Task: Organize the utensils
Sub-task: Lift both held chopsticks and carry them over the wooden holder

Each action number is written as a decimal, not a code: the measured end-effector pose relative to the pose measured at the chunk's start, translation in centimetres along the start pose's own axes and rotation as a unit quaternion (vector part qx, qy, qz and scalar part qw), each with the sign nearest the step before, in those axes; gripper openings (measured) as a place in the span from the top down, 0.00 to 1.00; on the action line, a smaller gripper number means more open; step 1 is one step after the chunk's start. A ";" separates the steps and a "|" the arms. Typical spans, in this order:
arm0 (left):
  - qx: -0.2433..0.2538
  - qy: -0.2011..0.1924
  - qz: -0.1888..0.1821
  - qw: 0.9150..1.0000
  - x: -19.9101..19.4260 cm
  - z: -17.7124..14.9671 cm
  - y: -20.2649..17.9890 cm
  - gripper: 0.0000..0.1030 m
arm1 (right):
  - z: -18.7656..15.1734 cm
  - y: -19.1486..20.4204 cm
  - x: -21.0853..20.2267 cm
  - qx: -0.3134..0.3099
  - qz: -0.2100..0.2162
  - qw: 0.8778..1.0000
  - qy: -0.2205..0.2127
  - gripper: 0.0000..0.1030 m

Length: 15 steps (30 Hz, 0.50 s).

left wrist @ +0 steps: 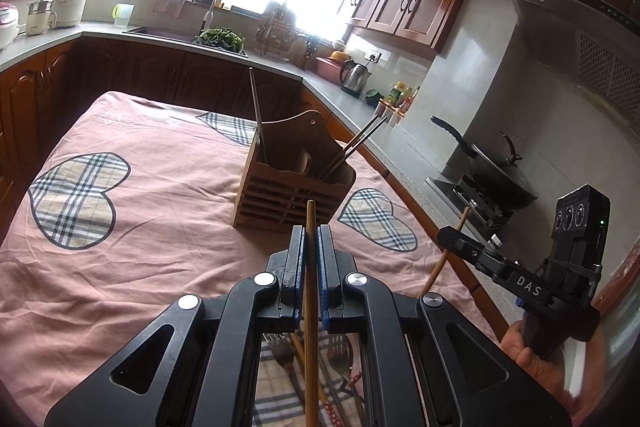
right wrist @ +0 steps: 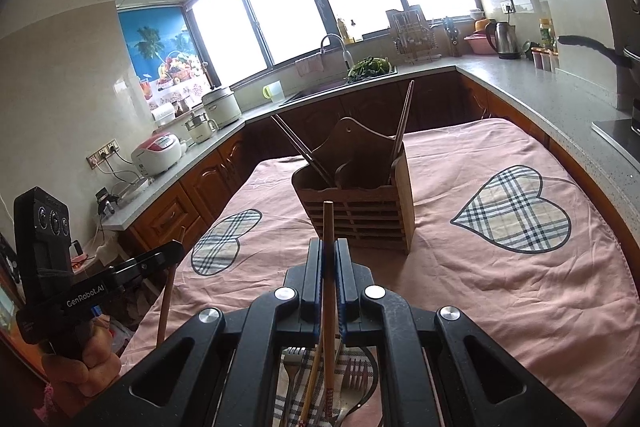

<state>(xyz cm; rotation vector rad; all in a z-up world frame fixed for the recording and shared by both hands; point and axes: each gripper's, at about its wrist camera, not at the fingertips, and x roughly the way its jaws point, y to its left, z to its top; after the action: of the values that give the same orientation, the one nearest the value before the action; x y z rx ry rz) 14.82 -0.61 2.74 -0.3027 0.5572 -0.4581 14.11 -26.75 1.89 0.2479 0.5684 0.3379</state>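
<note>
**Chopsticks in both grippers, holder ahead**

Kitchen counter (left wrist: 100,267) under a pink cloth with plaid hearts carries everything here, with the grey worktop and sink running round behind it. Near the middle of the cloth stands the wooden utensil holder (left wrist: 292,183), slatted at the front, with a tall back board and separate compartments; a few dark chopsticks (left wrist: 352,147) already lean out of it at either end.

Below the grippers, on the near edge of the cloth, lies the pile still to be sorted: forks (right wrist: 294,367) and more chopsticks, partly hidden by the gripper frames.

The left gripper (left wrist: 311,247) is clenched on a light wooden chopstick (left wrist: 310,227), which stands nearly upright between the blue pads with its tip poking just above them. The right gripper (right wrist: 329,259) is likewise clamped on a reddish-brown chopstick (right wrist: 329,227), tip up, also seen from the side in the left view.

Both sticks look light, stiff and smooth, so they probably pivot or slide easily in a narrow pinch. Holding near the middle, as now, seems to keep them from swinging; a grip nearer the end might let them tilt. Dropping each into an open compartment looks like the next step, well short of a finished sort.
</note>
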 end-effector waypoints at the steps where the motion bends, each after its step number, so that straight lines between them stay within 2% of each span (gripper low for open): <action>1: 0.002 -0.003 -0.002 1.000 0.0 0.1 -0.2 0.95 | 0.0 0.0 0.0 0.000 0.000 1.000 0.000 0.95; 15: -0.010 -0.047 -0.008 0.999 1.6 2.8 0.3 0.95 | 1.2 -1.0 0.3 0.011 0.000 1.000 -0.019 0.95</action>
<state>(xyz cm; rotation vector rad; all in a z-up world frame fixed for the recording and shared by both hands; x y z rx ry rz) 17.68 -0.70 4.15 -0.3455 0.4680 -0.4521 15.25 -27.73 2.35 0.2748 0.5340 0.3265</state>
